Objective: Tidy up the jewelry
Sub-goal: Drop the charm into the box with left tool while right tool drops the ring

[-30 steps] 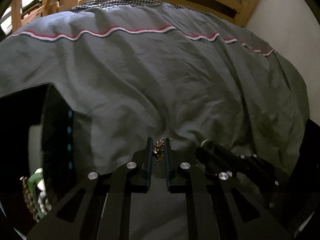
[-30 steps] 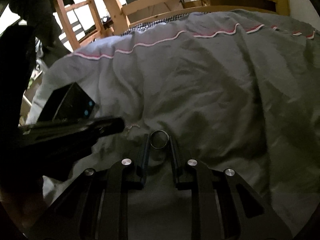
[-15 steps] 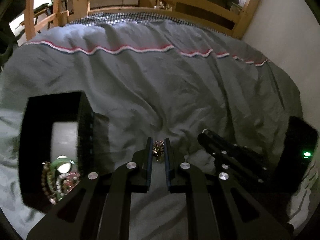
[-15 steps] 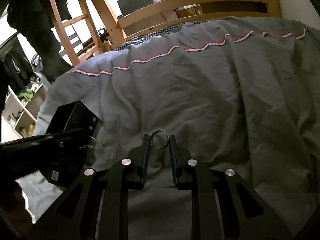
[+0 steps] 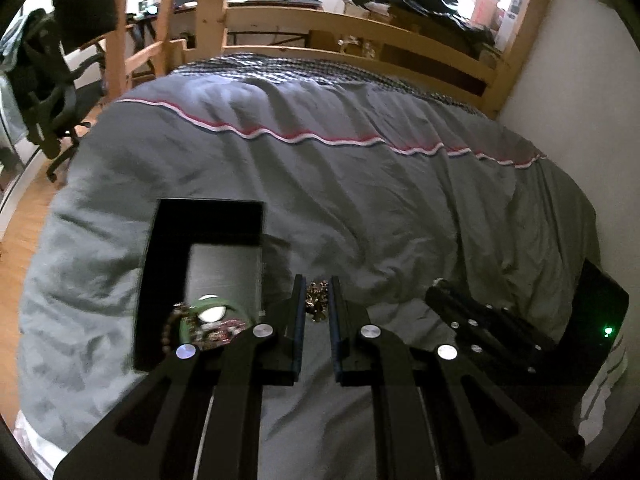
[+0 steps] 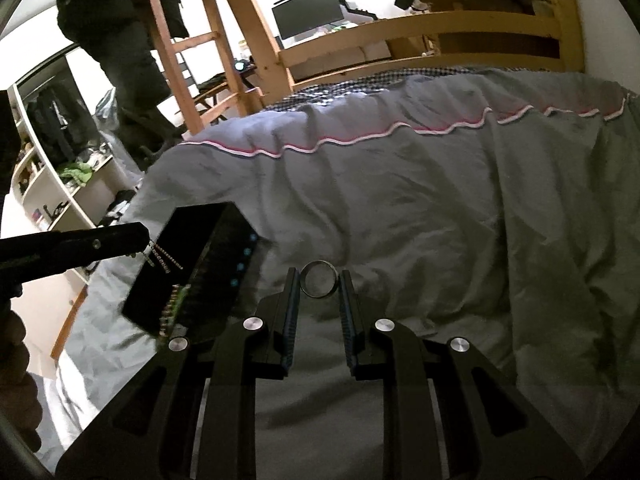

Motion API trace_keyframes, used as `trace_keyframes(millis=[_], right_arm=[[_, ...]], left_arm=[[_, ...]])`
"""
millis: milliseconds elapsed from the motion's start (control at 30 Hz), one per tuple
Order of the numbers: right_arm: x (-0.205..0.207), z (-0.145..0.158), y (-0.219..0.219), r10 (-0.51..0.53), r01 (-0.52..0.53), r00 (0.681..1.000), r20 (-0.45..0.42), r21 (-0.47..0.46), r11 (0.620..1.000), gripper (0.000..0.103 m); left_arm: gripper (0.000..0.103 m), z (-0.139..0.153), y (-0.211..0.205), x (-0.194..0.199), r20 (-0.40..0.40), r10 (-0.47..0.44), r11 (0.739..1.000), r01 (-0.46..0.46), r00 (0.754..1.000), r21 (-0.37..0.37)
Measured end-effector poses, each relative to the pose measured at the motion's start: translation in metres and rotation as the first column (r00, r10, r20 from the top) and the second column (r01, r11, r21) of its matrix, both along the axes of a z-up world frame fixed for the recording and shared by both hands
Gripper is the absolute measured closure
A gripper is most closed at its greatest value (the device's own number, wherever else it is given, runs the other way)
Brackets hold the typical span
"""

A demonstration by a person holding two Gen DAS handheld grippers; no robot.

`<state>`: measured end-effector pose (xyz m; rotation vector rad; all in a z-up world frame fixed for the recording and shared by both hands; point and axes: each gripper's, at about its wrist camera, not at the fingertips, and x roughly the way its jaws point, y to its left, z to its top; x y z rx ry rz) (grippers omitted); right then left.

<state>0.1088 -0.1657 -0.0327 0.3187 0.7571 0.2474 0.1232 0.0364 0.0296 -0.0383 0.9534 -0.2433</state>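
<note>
Nothing readable is showing on the black box (image 5: 202, 276); down its outer side wall there are only four small blue marks, too small and blurred to make out as letters or symbols.

Off to the left of the left gripper's jaws, the box is sitting open on the grey duvet (image 5: 360, 200), and inside it, at the end nearest the jaws, a heap of jewelry (image 5: 204, 322) is lying: a green bangle, a beaded strand, something reddish. The box's near corner is sitting just beside the left finger's outer edge.

The left gripper (image 5: 317, 300) is pinching a small gold chain (image 5: 317, 303), its jaws drawn close together with the bunched links clamped right at the tips. In the right wrist view the loose ends of that chain are dangling below the tips, over the box's open top.

Further right, the right gripper (image 6: 319, 285) is gripping a plain metal ring (image 6: 319, 284). Its jaws are standing a little wider, pressed against the ring's two sides, so the band is sitting upright between the tips with its hole facing the camera. The box is lying to the left of these jaws, well apart from the ring.

At the far right of the left wrist view, a dark device with a small green light (image 5: 608, 330) is resting on the bed near the wall.
</note>
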Motion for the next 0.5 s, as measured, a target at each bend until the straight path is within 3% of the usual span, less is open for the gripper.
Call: trace_keyframes(millis=[133, 500], right_arm=[[-0.005, 0.014, 0.02, 0.038, -0.038, 0.999, 0.011, -0.009, 0.999, 0.083], [-0.007, 0.029, 0.076, 0.155, -0.154, 0.988, 0.024, -0.013, 0.988, 0.083]], left_arm=[[0.093, 0.008, 0.019, -0.012, 0.018, 0.022, 0.999, -0.023, 1.0, 0.024], [0.093, 0.004, 0.057, -0.017, 0.026, 0.093, 0.996, -0.093, 0.995, -0.019]])
